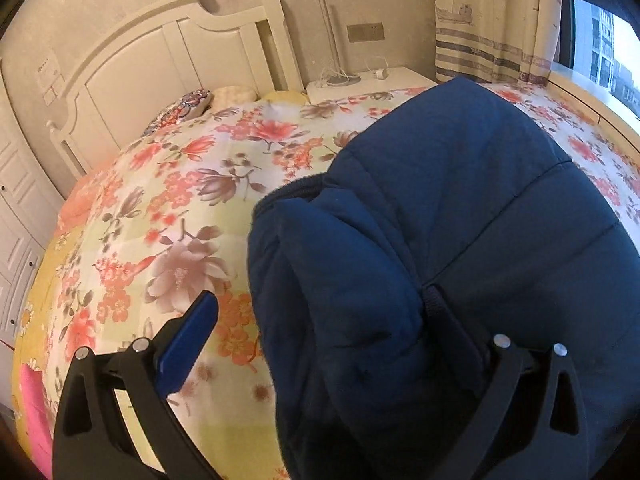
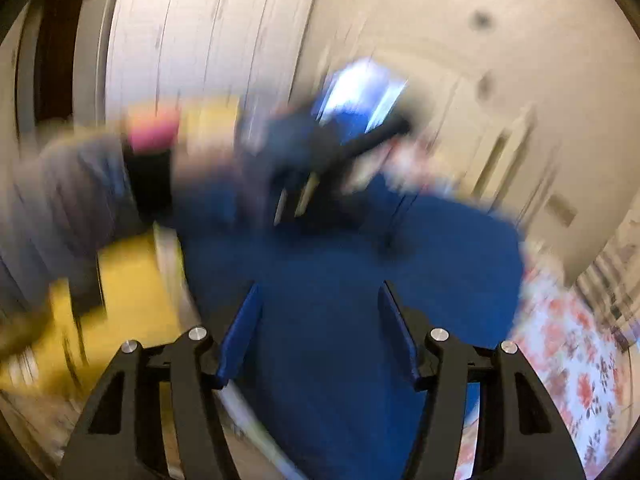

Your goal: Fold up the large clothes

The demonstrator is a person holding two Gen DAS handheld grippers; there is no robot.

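A navy quilted jacket (image 1: 460, 240) is seen lying in a bulky heap on a floral bedspread (image 1: 180, 200), filling the left wrist view from about 12 o'clock round to 6 o'clock. The left gripper (image 1: 320, 312) is held spread wide: its blue-padded finger at 8 o'clock stands over bare bedspread, while the opposite finger at 4 o'clock is pressed against, and partly buried by, a fold of the jacket. Nothing is pinched between them. A white headboard (image 1: 168, 56) is seen at 11 o'clock, a bedside table (image 1: 372, 80) at 12 o'clock and a patterned curtain (image 1: 496, 20) at 1 o'clock.

The right wrist view is heavily blurred. The right gripper (image 2: 318, 320) is shown spread, its two blue pads set apart over the jacket, which fills the centre of that view; contact cannot be told
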